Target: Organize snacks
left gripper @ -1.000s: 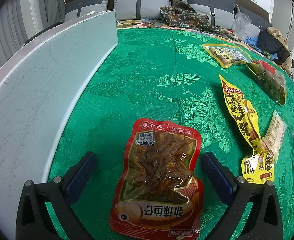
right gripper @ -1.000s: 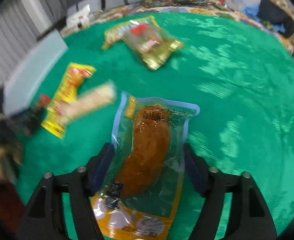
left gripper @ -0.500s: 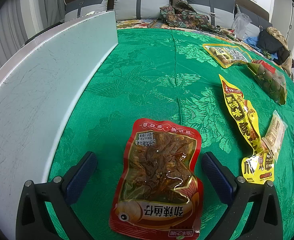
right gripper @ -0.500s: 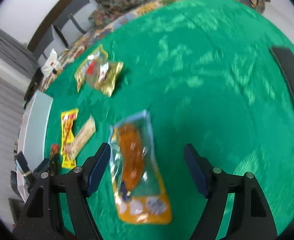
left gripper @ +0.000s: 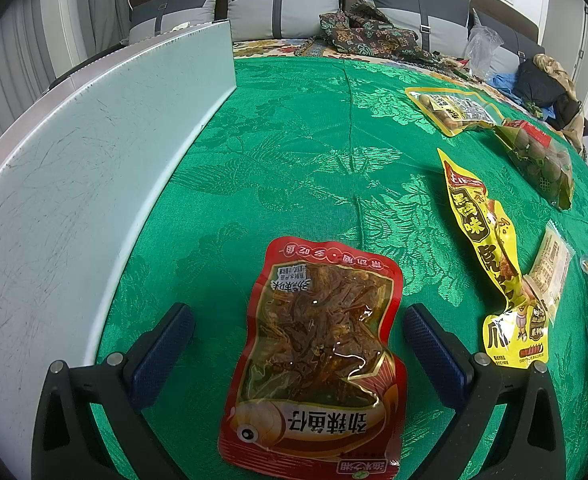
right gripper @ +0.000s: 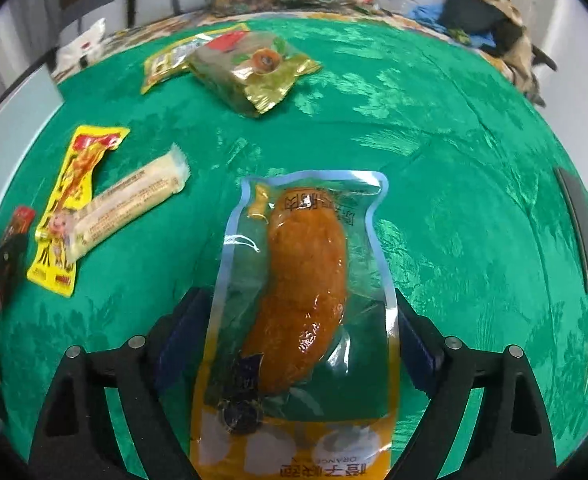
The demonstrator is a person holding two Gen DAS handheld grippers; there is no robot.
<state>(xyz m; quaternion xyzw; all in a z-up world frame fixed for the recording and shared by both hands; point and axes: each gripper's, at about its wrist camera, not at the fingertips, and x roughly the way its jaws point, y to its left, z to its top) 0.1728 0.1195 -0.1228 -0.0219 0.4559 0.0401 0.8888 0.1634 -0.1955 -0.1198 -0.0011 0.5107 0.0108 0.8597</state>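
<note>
My left gripper (left gripper: pixel 298 336) is open, its fingers on either side of a red fish-snack packet (left gripper: pixel 318 360) lying flat on the green tablecloth (left gripper: pixel 294 160). My right gripper (right gripper: pixel 298 320) is open around a clear and orange packet with a chicken leg (right gripper: pixel 302 308), its fingers close to the packet's edges. A long yellow packet (left gripper: pixel 490 256) (right gripper: pixel 73 200), a pale wrapped bar (left gripper: pixel 550 268) (right gripper: pixel 129 204), a yellow-edged nut packet (left gripper: pixel 454 110) and a green-gold packet (right gripper: pixel 253 72) lie further out.
A tall white panel (left gripper: pixel 73 184) stands along the cloth's left side. Cushions (left gripper: pixel 285 4), patterned fabric and bags lie beyond the cloth's far edge. A dark flat object (right gripper: pixel 582 232) lies at the right in the right wrist view.
The right gripper swung up and away, then came back down over the chicken-leg packet, which now lies between its fingers. The left gripper and the red packet have not moved.
</note>
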